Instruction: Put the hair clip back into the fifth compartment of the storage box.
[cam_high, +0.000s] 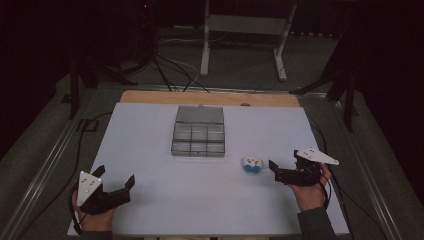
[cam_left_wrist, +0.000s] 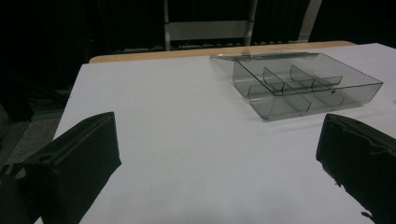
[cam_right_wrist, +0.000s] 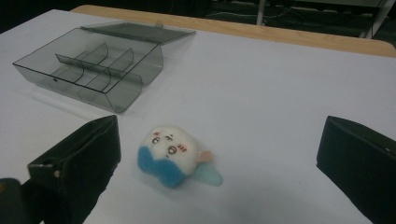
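A clear smoky plastic compartment box (cam_high: 198, 137) stands near the middle of the white table, its lid (cam_high: 199, 114) laid open toward the far side. A small white and blue plush toy (cam_high: 252, 165) lies to the box's front right. My right gripper (cam_high: 284, 160) is open just right of the toy, pointing at it. In the right gripper view the toy (cam_right_wrist: 173, 156) lies ahead between the wide-apart jaws, nearer the left one, untouched. My left gripper (cam_high: 116, 176) rests open at the front left with nothing in it. The left gripper view has the box (cam_left_wrist: 303, 86) far ahead to the right.
The white sheet (cam_high: 150, 150) covers the table up to a wooden strip (cam_high: 210, 97) at the far edge. Beyond it stand a white metal frame (cam_high: 245, 30), dark tripod legs (cam_high: 75, 85) and floor cables (cam_high: 175, 70). Metal rails run along both sides.
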